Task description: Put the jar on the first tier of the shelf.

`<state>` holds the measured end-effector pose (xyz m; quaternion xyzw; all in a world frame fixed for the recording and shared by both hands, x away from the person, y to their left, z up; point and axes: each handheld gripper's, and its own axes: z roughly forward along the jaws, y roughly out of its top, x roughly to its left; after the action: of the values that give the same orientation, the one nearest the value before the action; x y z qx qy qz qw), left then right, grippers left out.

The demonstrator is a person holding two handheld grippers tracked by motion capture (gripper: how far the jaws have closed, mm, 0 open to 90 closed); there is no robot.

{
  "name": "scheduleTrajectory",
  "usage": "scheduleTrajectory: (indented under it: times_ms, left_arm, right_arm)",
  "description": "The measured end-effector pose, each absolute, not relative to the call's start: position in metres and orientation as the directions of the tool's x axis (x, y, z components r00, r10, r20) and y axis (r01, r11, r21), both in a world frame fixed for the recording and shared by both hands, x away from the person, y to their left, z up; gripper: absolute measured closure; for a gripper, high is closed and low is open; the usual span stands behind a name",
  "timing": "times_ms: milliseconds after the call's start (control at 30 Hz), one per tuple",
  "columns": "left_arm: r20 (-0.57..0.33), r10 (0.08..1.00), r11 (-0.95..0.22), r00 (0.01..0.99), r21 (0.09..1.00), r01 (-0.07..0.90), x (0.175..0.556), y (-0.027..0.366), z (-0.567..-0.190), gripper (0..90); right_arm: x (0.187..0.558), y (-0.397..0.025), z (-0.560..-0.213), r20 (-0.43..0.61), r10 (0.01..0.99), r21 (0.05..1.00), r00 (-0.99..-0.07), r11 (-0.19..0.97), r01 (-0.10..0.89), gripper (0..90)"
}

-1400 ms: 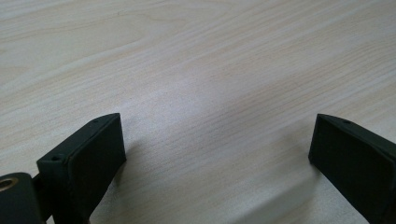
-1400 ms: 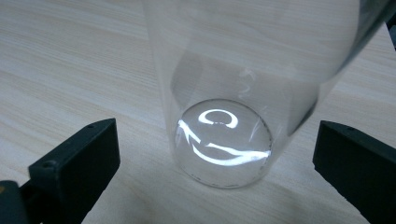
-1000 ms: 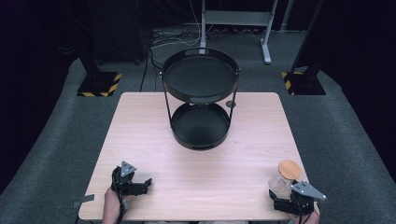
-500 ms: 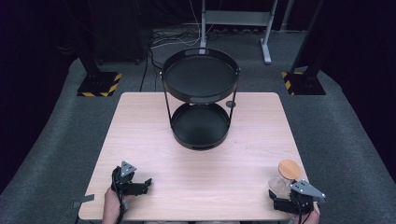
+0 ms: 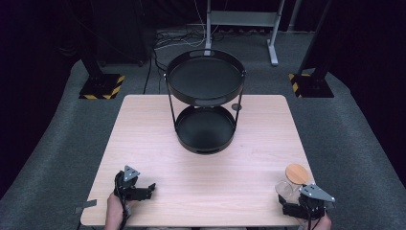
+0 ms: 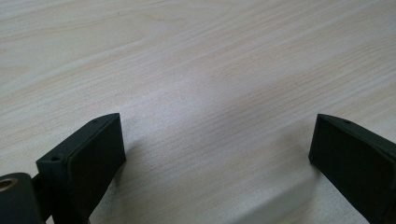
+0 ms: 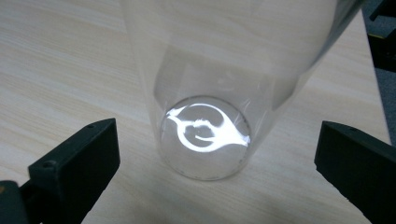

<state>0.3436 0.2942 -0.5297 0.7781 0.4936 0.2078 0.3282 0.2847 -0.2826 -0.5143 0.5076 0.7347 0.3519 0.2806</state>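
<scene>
Clear glossy glass jar [image 7: 219, 88]; matt pale wood-grain tabletop [image 5: 143, 143]; smooth wooden lid [image 5: 297, 173]; matt black metal 2-tier tray [image 5: 206, 79].

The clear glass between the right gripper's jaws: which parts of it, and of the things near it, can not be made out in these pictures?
- Clear glass: right gripper view, its rim is cut off by the top edge.
- Same glass in the high view: small and see-through, partly behind the right gripper.
- Round wooden disc: high view, too small to tell whether it touches the glass.
</scene>
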Motion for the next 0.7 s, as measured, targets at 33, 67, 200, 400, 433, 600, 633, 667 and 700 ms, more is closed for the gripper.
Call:
scheduleTrajectory:
  times_ms: [33, 67, 200, 400, 433, 600, 633, 667, 700]
  left_arm:
    - [0.0, 0.905, -0.297, 0.426, 0.716, 0.632, 0.344, 0.294, -0.53, 3.2]
    - [-0.001, 0.905, -0.297, 0.426, 0.716, 0.632, 0.344, 0.294, -0.53, 3.2]
    - [0.0, 0.904, -0.298, 0.427, 0.716, 0.632, 0.344, 0.294, -0.53, 3.2]
    - [0.0, 0.904, -0.298, 0.427, 0.716, 0.632, 0.344, 0.294, -0.53, 3.2]
    - [0.0, 0.904, -0.299, 0.427, 0.716, 0.632, 0.344, 0.294, -0.53, 3.2]
    - [0.001, 0.904, -0.299, 0.427, 0.715, 0.631, 0.344, 0.294, -0.53, 3.3]
    - [0.001, 0.904, -0.299, 0.427, 0.715, 0.631, 0.344, 0.294, -0.53, 3.2]
    - [0.001, 0.904, -0.299, 0.427, 0.715, 0.631, 0.344, 0.294, -0.53, 3.3]
    - [0.001, 0.904, -0.299, 0.427, 0.715, 0.632, 0.344, 0.294, -0.53, 3.3]
  right_arm:
    - [0.284, -0.282, -0.511, -0.065, 0.944, 0.803, -0.324, 0.242, 0.545, 0.0]
    - [0.284, -0.282, -0.508, -0.074, 0.943, 0.804, -0.323, 0.248, 0.54, 0.0]
    - [0.287, -0.281, -0.499, -0.087, 0.944, 0.808, -0.319, 0.254, 0.531, 0.0]
    - [0.294, -0.279, -0.492, -0.098, 0.941, 0.812, -0.323, 0.263, 0.52, 0.0]
    - [0.296, -0.279, -0.491, -0.096, 0.94, 0.812, -0.326, 0.263, 0.521, 0.0]
    - [0.302, -0.276, -0.489, -0.093, 0.936, 0.814, -0.34, 0.268, 0.515, 0.0]
    - [0.304, -0.275, -0.488, -0.092, 0.935, 0.814, -0.342, 0.269, 0.515, 0.0]
    - [0.304, -0.275, -0.488, -0.092, 0.935, 0.814, -0.342, 0.269, 0.515, 0.0]
    - [0.305, -0.274, -0.488, -0.093, 0.935, 0.815, -0.343, 0.269, 0.513, 0.0]
